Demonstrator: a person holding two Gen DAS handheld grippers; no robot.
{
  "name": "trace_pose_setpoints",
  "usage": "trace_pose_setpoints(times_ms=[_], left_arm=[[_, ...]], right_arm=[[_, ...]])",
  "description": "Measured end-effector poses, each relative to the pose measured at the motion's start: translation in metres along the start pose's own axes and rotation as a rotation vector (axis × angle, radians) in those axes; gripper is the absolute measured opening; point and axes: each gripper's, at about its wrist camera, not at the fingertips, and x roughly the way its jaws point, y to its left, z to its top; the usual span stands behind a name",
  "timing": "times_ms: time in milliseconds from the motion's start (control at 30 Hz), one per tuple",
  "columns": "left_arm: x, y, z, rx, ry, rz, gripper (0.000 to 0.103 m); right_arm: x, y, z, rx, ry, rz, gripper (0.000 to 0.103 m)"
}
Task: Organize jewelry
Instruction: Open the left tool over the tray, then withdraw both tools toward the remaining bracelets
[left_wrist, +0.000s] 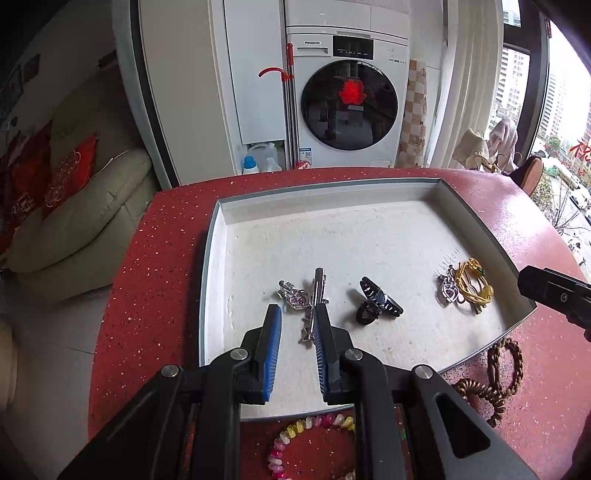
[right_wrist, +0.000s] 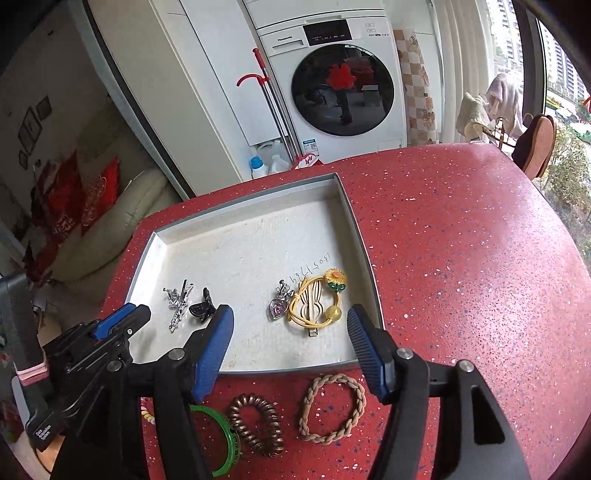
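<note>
A white tray (left_wrist: 216, 258) (right_wrist: 356, 236) sits on the red speckled table (right_wrist: 461, 258). In its left part lie a silver hair clip (left_wrist: 318, 288) (right_wrist: 180, 302), a silver brooch with pink stones (left_wrist: 295, 297) and a black claw clip (left_wrist: 376, 301) (right_wrist: 202, 308). At its right lie a heart pendant (left_wrist: 448, 293) (right_wrist: 279, 306) and a yellow sunflower hair tie (left_wrist: 472, 284) (right_wrist: 314, 302). My left gripper (left_wrist: 297, 314) hovers over the silver clip, narrowly open, gripping nothing. My right gripper (right_wrist: 288, 325) stands wide open above the yellow tie, empty.
On the table in front of the tray lie a braided beige hair tie (right_wrist: 334, 406), a brown spiral tie (right_wrist: 255, 424) (left_wrist: 495, 376), a green bangle (right_wrist: 225, 439) and a coloured bead bracelet (left_wrist: 295, 439). A sofa (left_wrist: 81, 206) stands left, a washing machine (left_wrist: 347, 96) beyond the table's far edge.
</note>
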Motion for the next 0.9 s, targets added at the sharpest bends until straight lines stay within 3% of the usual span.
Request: trace_pose_setpoints(times_ms=[333, 433, 467, 767, 800, 900], left_arm=[[-0.020, -0.001, -0.006, 0.011, -0.020, -0.019, 0.036], [-0.028, 0.001, -0.008, 0.004, -0.023, -0.008, 0.103], [-0.035, 0.002, -0.011, -0.004, -0.059, 0.006, 0.103], [-0.063, 0.012, -0.034, -0.011, -0.062, -0.016, 0.103], [-0.066, 0.013, -0.037, -0.007, -0.063, -0.017, 0.103], [-0.072, 0.014, -0.048, -0.015, -0.050, -0.022, 0.103]], right_arm=[[-0.020, -0.002, -0.008, 0.006, -0.018, 0.010, 0.071], [-0.026, -0.003, -0.012, 0.005, -0.023, 0.014, 0.071], [-0.029, -0.003, -0.014, 0.004, -0.025, 0.016, 0.071], [-0.047, -0.002, -0.036, -0.007, -0.007, 0.065, 0.081], [-0.048, -0.001, -0.040, -0.015, -0.006, 0.064, 0.083], [-0.055, -0.001, -0.052, -0.027, -0.019, 0.063, 0.103]])
